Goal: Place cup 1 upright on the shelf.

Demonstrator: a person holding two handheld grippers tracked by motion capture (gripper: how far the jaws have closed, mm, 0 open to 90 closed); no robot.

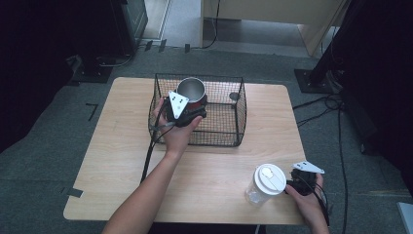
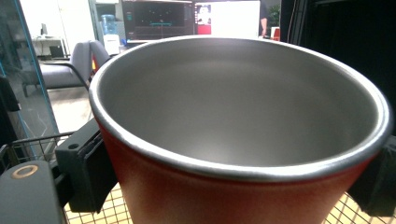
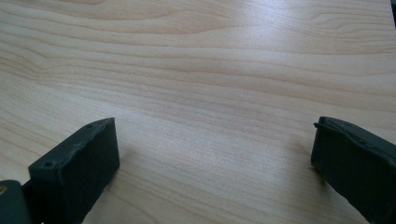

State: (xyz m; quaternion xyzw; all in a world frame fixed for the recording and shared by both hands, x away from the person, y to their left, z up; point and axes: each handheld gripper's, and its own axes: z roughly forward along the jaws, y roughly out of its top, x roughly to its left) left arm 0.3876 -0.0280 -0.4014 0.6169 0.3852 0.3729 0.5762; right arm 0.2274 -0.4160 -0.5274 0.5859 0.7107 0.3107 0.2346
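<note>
1. The left tool (image 1: 187,111) is clamped on a red metal cup (image 1: 191,90) with a bare steel inside, one jaw on each side just under the rim.
2. The cup is held upright over the black wire basket (image 1: 229,124), at the basket's left part; the left gripper view shows basket mesh below the cup (image 2: 243,140).
3. A clear plastic cup with a white lid (image 1: 265,183) stands on the table (image 1: 214,165), nearer the person than the basket and to its right.
4. The right tool (image 1: 298,185) sits just right of the lidded cup, jaws spread wide over bare wood, holding nothing.
</note>
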